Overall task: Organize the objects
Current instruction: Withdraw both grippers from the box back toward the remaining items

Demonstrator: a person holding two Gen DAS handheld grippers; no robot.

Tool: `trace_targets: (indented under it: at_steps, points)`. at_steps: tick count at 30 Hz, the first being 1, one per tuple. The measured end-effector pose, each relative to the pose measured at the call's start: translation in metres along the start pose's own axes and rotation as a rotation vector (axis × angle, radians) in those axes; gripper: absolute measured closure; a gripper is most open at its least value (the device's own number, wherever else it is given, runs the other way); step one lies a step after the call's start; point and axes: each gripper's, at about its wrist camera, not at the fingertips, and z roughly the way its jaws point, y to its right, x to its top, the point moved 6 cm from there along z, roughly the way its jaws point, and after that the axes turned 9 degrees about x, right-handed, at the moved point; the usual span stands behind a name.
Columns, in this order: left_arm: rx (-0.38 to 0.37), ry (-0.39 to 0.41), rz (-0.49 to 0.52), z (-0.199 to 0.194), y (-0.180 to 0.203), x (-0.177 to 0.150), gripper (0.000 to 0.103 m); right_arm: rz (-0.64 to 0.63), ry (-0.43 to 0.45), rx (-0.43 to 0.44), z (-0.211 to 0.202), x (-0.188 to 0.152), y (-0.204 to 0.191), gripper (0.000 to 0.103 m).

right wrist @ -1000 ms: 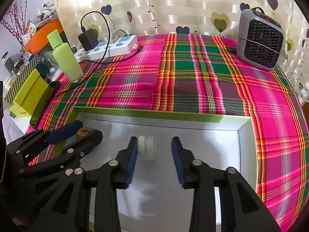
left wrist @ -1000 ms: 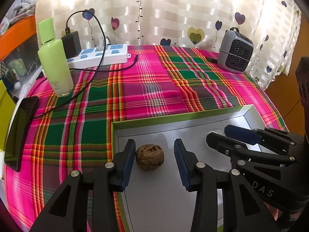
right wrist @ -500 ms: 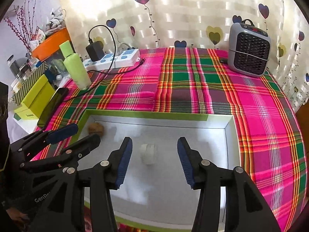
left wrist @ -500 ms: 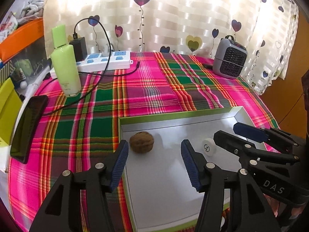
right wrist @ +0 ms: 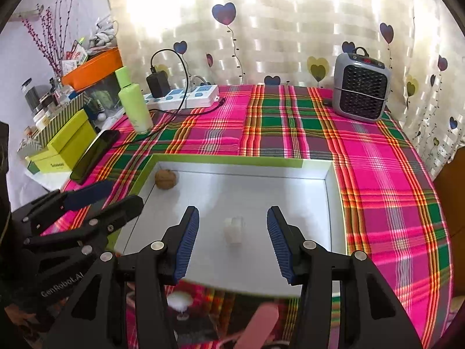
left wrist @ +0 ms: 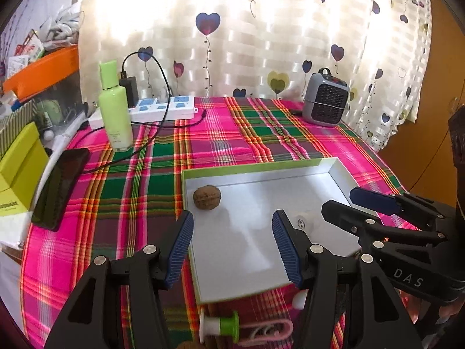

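Note:
A shallow white tray with a green rim [left wrist: 252, 168] [right wrist: 226, 161] lies on the plaid cloth. A brown walnut [left wrist: 207, 197] [right wrist: 165, 178] rests in its far left corner. A small white spool [right wrist: 233, 229] [left wrist: 302, 221] lies in the tray's near middle. My left gripper [left wrist: 232, 247] is open and empty, raised over the tray's near left edge. My right gripper [right wrist: 232, 241] is open and empty, raised above the spool. A green-and-white bobbin [left wrist: 220, 324] and a pink clip [left wrist: 267, 331] lie on the cloth in front of the tray.
A green bottle [left wrist: 114, 110] [right wrist: 133, 103], a power strip [left wrist: 165, 109] with charger and cable, and a black phone [left wrist: 59, 186] are at the left. A grey heater [left wrist: 325, 103] [right wrist: 360, 87] stands at the back right. Yellow-green boxes [right wrist: 64, 148] sit off the left edge.
Both grippers have pulled back and up from the tray, leaving the walnut and the white spool lying in it. The near table edge with the bobbin and clip came into view.

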Motion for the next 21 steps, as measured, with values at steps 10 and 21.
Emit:
trace_targets:
  at_steps: [10, 21]
  points:
    - [-0.005, 0.006, -0.039, -0.028, -0.013, -0.026, 0.047, -0.021, 0.030, -0.013, -0.029, -0.023, -0.007, 0.053]
    - [0.019, -0.001, -0.110, -0.047, -0.051, -0.059, 0.047, 0.016, 0.044, -0.030, -0.048, -0.048, 0.002, 0.053]
